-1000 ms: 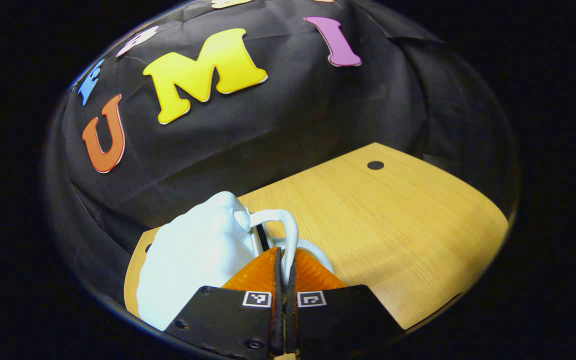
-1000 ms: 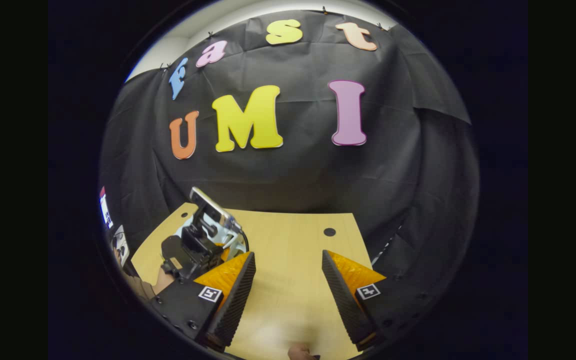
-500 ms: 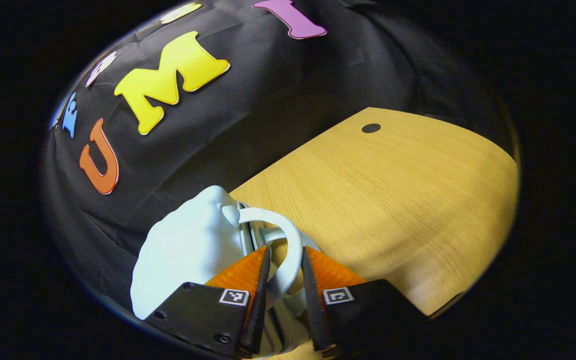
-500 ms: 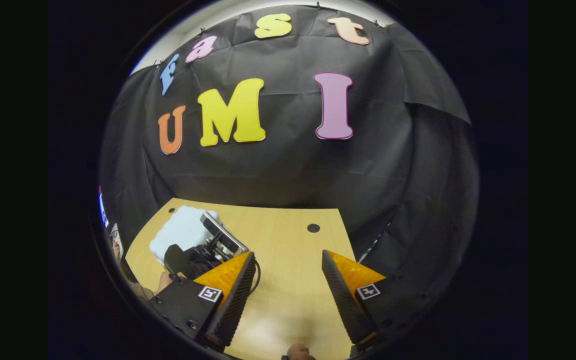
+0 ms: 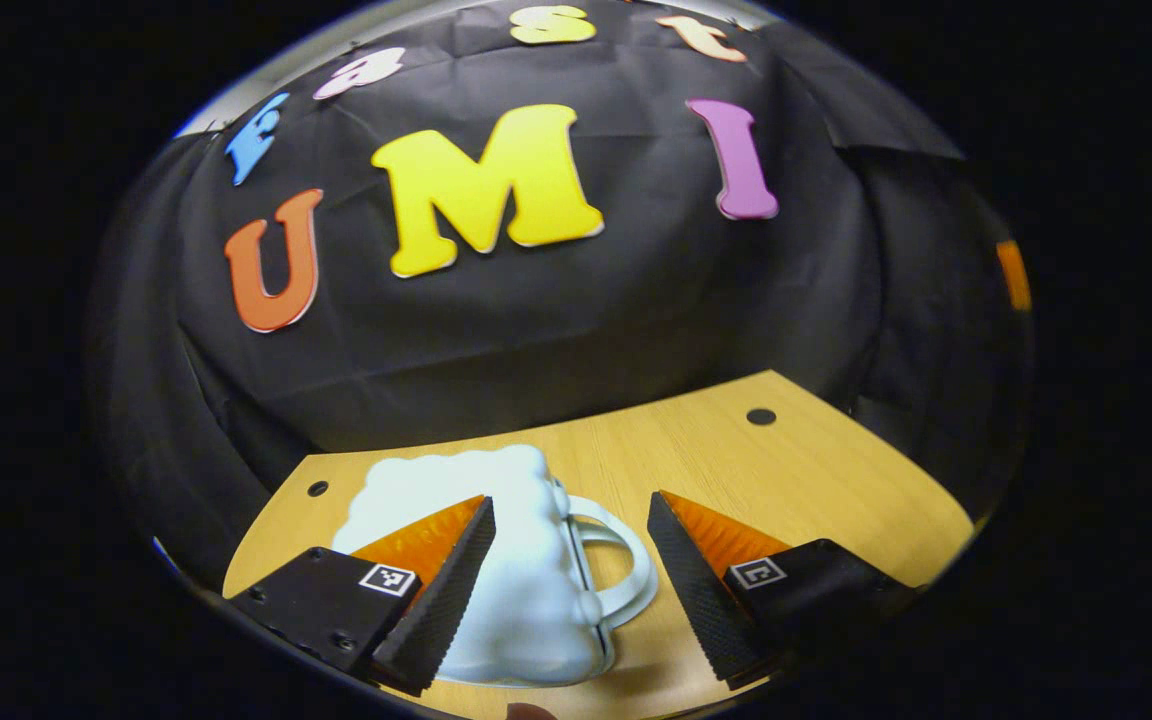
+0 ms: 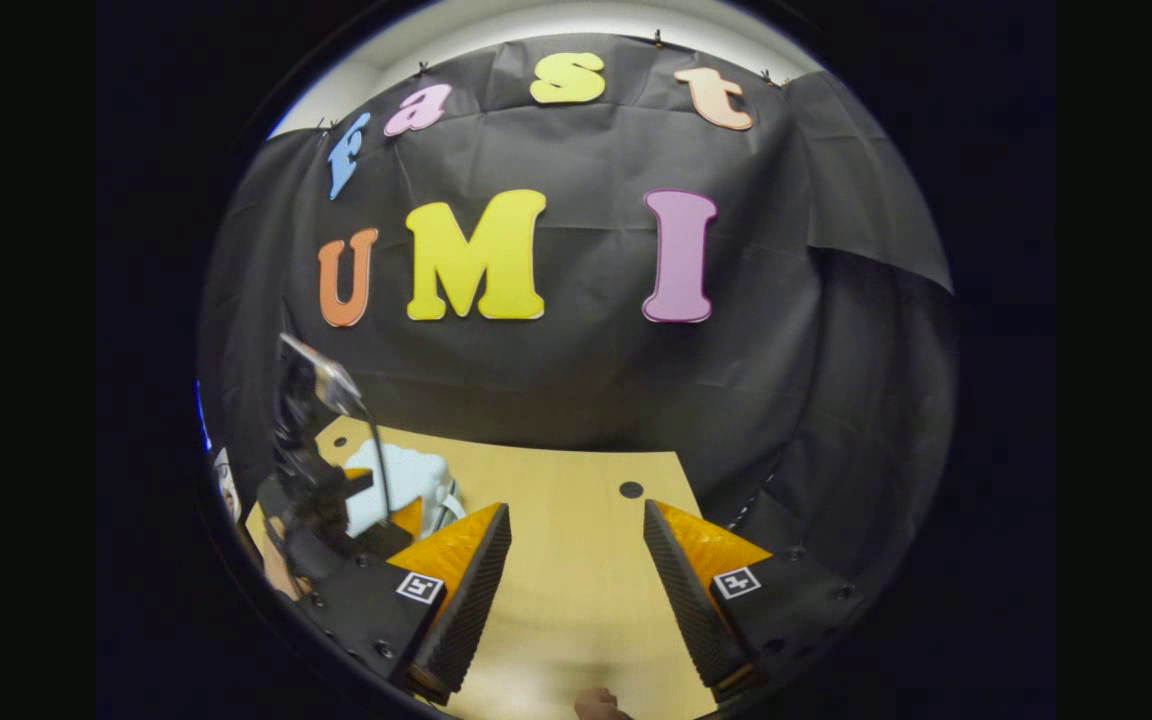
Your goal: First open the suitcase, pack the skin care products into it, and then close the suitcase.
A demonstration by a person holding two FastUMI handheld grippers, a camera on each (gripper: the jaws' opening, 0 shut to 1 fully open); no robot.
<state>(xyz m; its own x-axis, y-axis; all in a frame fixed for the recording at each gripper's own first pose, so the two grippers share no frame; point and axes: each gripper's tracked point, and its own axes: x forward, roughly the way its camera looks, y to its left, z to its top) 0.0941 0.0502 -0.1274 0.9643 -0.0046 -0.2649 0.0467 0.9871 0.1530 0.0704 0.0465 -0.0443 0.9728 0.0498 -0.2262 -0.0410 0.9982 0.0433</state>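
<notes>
We see a wooden tabletop [image 5: 796, 480] running up to the booth's black cloth wall [image 5: 536, 320]. On its left side lies the pale blue, cloud-shaped suitcase [image 5: 526, 590], shut and flat, its curved white handle [image 5: 626, 570] pointing right. Our left gripper [image 5: 566, 560] hangs above the case with fingers spread wide, gripping nothing, the handle in the gap between them. Our right gripper [image 6: 571, 560] is likewise spread and empty over bare wood, with the suitcase [image 6: 401, 480] off to its left.
</notes>
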